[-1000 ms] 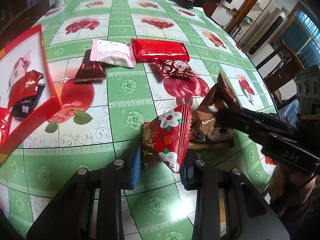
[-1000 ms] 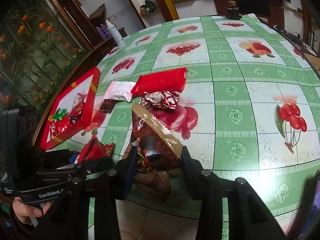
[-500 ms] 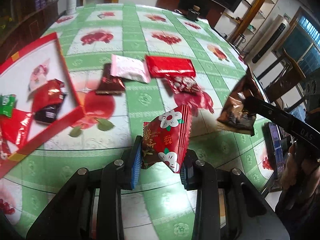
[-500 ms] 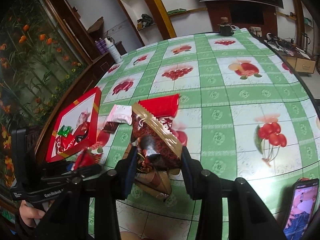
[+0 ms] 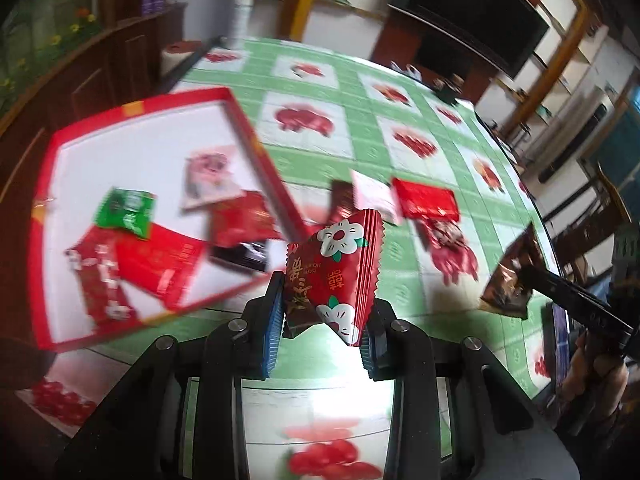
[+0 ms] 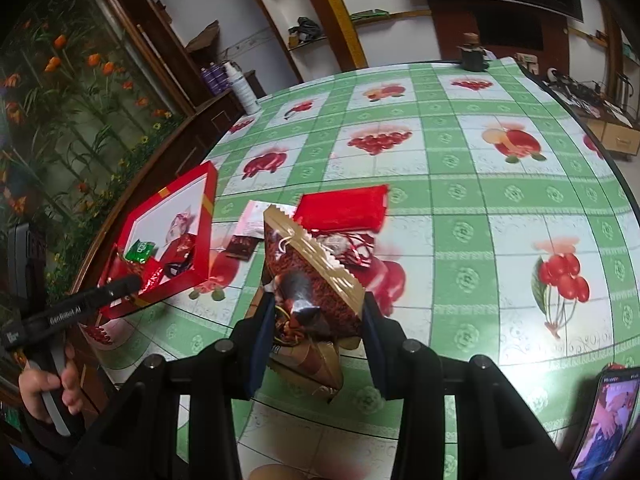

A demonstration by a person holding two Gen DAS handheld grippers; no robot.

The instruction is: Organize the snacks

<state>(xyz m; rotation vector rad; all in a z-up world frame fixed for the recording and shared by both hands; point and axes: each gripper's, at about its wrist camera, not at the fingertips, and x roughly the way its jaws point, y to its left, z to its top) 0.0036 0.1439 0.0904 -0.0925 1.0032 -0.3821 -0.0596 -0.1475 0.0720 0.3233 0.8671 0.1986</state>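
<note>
My left gripper [image 5: 320, 328] is shut on a red snack packet with white flowers [image 5: 334, 276], held in the air near the corner of the red tray [image 5: 248, 128]. The tray holds several snacks, among them a green packet [image 5: 128, 212]. My right gripper [image 6: 316, 336] is shut on a brown and gold snack bag [image 6: 308, 276], held above the table; this bag also shows at the right of the left wrist view [image 5: 514, 276]. On the tablecloth lie a red packet [image 6: 344, 208], a pink packet [image 6: 252, 220], a dark brown packet [image 6: 242, 246] and a red-and-white wrapper [image 6: 352, 248].
The table [image 6: 500, 200] has a green checked cloth with fruit prints. A phone [image 6: 608, 420] lies at its near right edge. A dark jar [image 6: 474, 54] stands at the far edge. A cabinet with bottles [image 6: 236, 80] stands to the left.
My left gripper has swung left with its flower packet, and the red tray is now much closer. My right gripper has lifted and drawn back with the brown bag.
</note>
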